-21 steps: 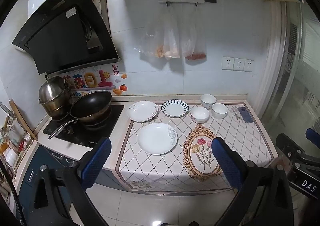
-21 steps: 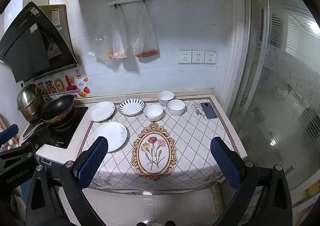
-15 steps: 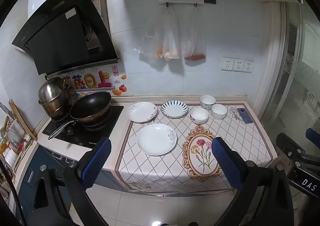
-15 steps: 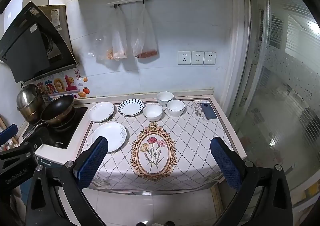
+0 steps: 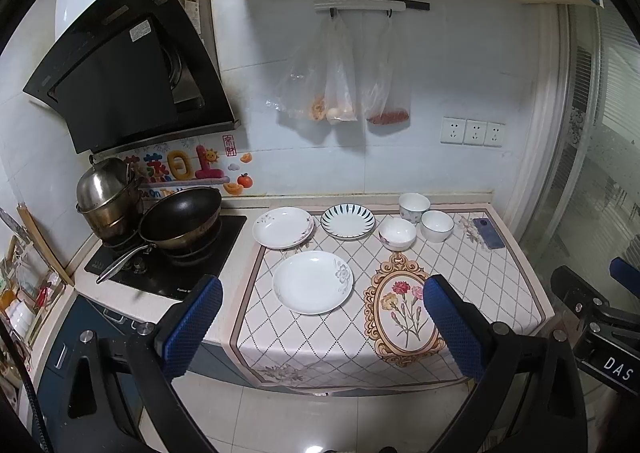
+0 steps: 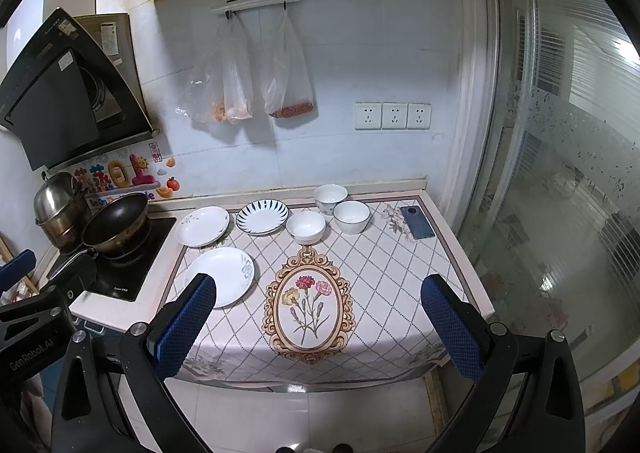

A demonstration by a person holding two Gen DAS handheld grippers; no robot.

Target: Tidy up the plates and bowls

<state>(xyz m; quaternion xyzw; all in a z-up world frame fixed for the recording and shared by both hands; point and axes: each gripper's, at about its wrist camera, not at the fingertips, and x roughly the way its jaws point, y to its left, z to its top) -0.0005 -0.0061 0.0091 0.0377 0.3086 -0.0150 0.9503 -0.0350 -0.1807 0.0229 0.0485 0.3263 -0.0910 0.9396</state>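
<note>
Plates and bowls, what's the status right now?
Left gripper and right gripper open, empty, short of the counter. Three plates and three bowls unstacked on the cloth. Phone at far right, clear.

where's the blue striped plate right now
The blue striped plate sits in the back row on the tablecloth, between the floral white plate on its left and the nearest white bowl on its right.

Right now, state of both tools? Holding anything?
Left tool: open, nothing between its fingers, short of the counter.
Right tool: open, holding nothing, also short of the counter.
</note>
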